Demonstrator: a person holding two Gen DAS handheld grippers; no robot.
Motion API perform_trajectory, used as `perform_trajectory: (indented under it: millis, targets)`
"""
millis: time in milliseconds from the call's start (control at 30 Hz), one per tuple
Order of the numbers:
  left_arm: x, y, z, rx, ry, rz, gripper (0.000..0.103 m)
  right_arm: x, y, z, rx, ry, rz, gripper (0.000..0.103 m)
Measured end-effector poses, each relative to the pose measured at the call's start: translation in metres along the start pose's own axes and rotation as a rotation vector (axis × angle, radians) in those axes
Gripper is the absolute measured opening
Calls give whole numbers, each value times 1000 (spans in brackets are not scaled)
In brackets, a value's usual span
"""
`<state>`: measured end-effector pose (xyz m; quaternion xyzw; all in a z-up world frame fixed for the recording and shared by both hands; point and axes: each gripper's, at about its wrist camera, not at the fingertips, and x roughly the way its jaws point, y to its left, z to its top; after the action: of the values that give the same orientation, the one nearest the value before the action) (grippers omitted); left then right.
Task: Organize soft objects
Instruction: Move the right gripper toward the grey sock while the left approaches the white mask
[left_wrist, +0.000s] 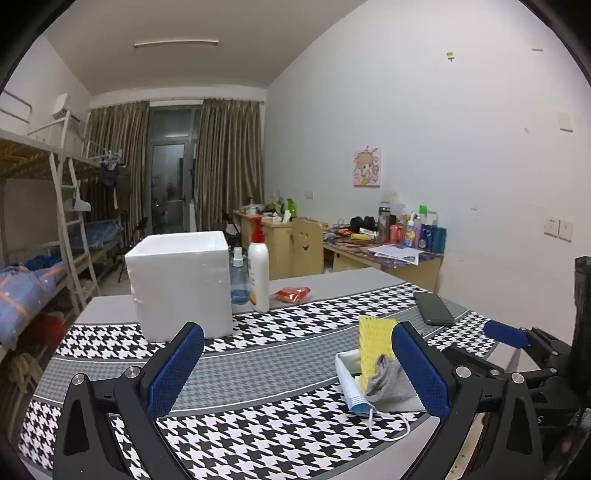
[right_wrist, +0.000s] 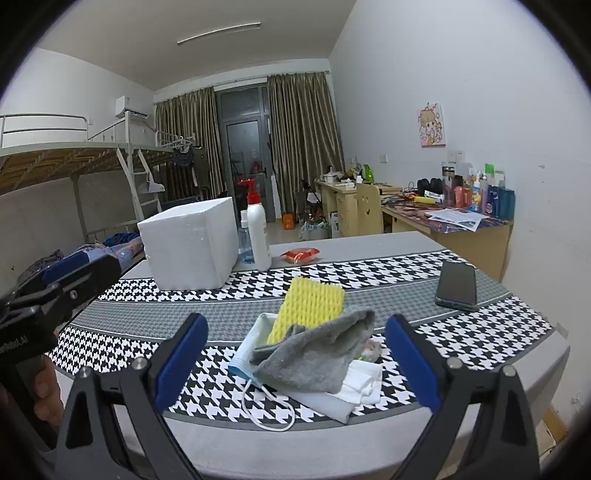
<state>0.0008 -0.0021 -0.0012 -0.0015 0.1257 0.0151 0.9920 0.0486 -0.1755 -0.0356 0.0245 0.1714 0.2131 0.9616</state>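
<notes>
Left gripper: I see my left gripper (left_wrist: 295, 363) with jaws spread wide and nothing between them, hovering over the cloth (left_wrist: 258, 369).
Right gripper: my right gripper (right_wrist: 297, 356) is likewise released, jaws wide, holding nothing; the pile sits in the gap ahead of it.
Pile: the soft things lie heaped together on the near right part of the cloth, well apart from the box.
Sponge: the yellow sponge (right_wrist: 308, 306) stands tilted at the back of the pile, leaning on the mask.
Sock: the grey sock (right_wrist: 317, 356) is draped over the front of the sponge and the mask.
Mask: the mask (right_wrist: 245, 360) lies under the sock, its ear loop (right_wrist: 271, 415) trailing toward me.
Tissue: white tissue (right_wrist: 360, 382) lies under the sock's right side.
Box: the white foam box (left_wrist: 181, 284) stands at the far left; I cannot see inside it.
Bottles: a white pump bottle (left_wrist: 258, 271) and a blue spray bottle (left_wrist: 239, 278) stand just beside the box.
Packet: a red packet (left_wrist: 292, 294) lies beyond the cloth.
Phone: a phone (left_wrist: 433, 308) lies at the far right.
</notes>
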Motion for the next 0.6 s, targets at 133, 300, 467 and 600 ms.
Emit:
perform_trajectory:
  millis: [133, 300, 467, 600]
  targets:
    - [6, -10, -2, 25, 24, 16, 102, -2, 0, 1, 3, -4, -3, 99]
    - [1, 2, -1, -27, 15, -23, 102, -4, -1, 4, 8, -10, -7, 99]
    - [3, 2, -3, -24, 38, -28, 102, -13, -1, 9, 2, -43, -18, 99]
    - [3, 2, -4, -26, 38, -24, 102, -19, 5, 7, -21, -88, -34, 99]
